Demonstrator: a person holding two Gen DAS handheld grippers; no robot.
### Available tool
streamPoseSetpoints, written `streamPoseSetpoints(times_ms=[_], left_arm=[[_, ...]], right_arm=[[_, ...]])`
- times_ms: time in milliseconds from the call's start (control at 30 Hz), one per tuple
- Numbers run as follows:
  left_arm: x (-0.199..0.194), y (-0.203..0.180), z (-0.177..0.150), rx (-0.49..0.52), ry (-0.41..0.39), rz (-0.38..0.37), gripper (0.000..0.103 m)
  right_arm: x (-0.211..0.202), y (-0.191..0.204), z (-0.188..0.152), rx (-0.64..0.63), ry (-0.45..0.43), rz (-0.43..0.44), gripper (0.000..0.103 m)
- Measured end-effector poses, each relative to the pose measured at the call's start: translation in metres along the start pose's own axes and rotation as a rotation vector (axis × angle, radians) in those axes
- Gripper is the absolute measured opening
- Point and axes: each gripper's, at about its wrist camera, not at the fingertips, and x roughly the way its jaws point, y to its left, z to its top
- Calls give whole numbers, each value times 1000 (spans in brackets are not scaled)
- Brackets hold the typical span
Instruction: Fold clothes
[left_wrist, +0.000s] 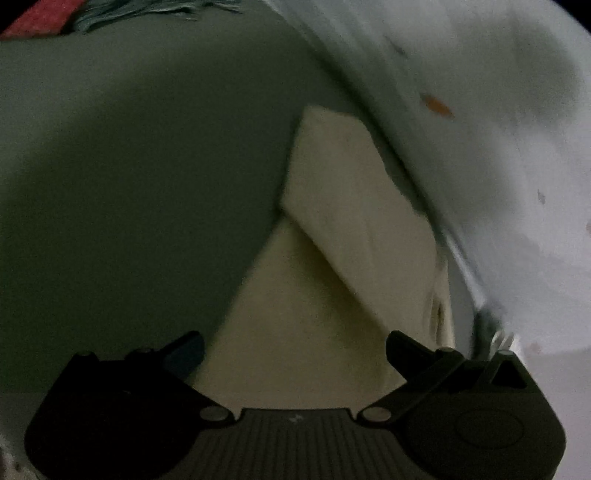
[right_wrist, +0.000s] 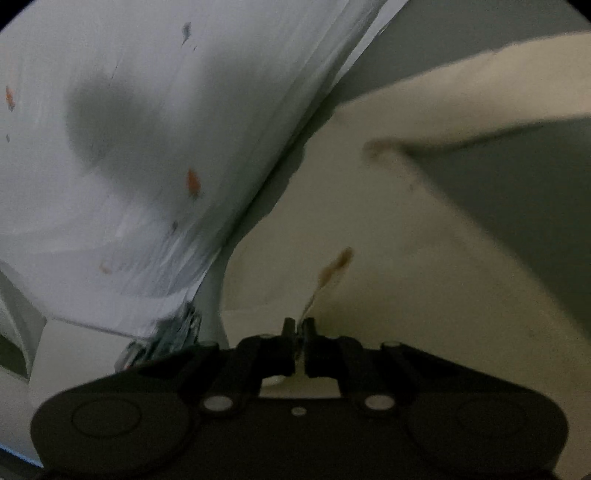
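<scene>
Right gripper is pinching the cream garment edge, jaws nearly closed. Left gripper is gaping wide, holding nothing, above the garment on the green surface. One flap is lying folded over; further folds are remaining.

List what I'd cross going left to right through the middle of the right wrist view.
White sheet with small orange and dark marks → its dragged edge → cream garment → grey-green surface. Below, the right gripper is shut on the cream fabric.
</scene>
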Motion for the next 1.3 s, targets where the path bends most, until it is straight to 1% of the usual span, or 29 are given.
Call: streamPoseSetpoints(times_ms=[100, 200, 233, 333, 433, 500, 567, 633, 667, 700, 733, 767, 800, 900, 933, 1000, 1067, 1133, 1167, 1233, 1300], left_arm=[[14, -19, -28, 20, 11, 29, 103], [34, -21, -49, -45, 38, 59, 103], [38, -21, -55, -64, 31, 75, 103], [42, -21, -62, -81, -21, 113, 103], [46, -24, -60, -101, -32, 139, 103], [50, -30, -60, -104, -33, 160, 103], [54, -35, -62, -87, -33, 192, 103], [58, -43, -64, -50, -33, 237, 103], [60, -47, -65, -24, -31, 263, 103], [64, -53, -67, 9, -26, 295, 103], [69, -59, -69, 46, -19, 330, 103], [73, -66, -71, 87, -8, 369, 103], [80, -73, -73, 134, 7, 415, 103], [106, -98, -82, 299, 68, 574, 103], [110, -102, -82, 312, 69, 592, 103], [113, -103, -79, 290, 66, 592, 103], [116, -101, -75, 284, 85, 590, 103], [118, -101, -72, 276, 93, 594, 103], [119, -101, -72, 272, 94, 596, 103], [121, -100, -70, 268, 96, 598, 103], [122, -100, -69, 266, 94, 599, 103]], right_arm=[[-11, -21, 21, -7, 3, -15, 4], [-18, -43, 34, 17, 45, -28, 4], [-17, -49, 37, 21, 69, -31, 4], [-9, -64, 43, 19, 147, -50, 5], [-9, -82, 49, 25, 204, -59, 9], [1, -85, 55, 19, 230, -74, 17], [7, -88, 62, 18, 243, -68, 19], [13, -88, 68, 16, 259, -58, 19], [14, -86, 69, -6, 263, -58, 18], [15, -85, 69, -29, 267, -57, 16], [15, -84, 70, -56, 267, -61, 10], [14, -83, 70, -83, 268, -65, 5], [13, -82, 70, -109, 268, -69, 4], [7, -74, 78, -165, 223, -46, 2], [4, -69, 82, -192, 186, -36, 2], [-3, -51, 93, -313, 77, -34, 2], [-15, -30, 104, -468, -28, -48, 2], [-23, -20, 119, -541, -120, -61, 2], [-28, -20, 127, -552, -156, -72, 2], [-33, -26, 144, -557, -200, -111, 2], [-32, -40, 160, -534, -211, -176, 2]])
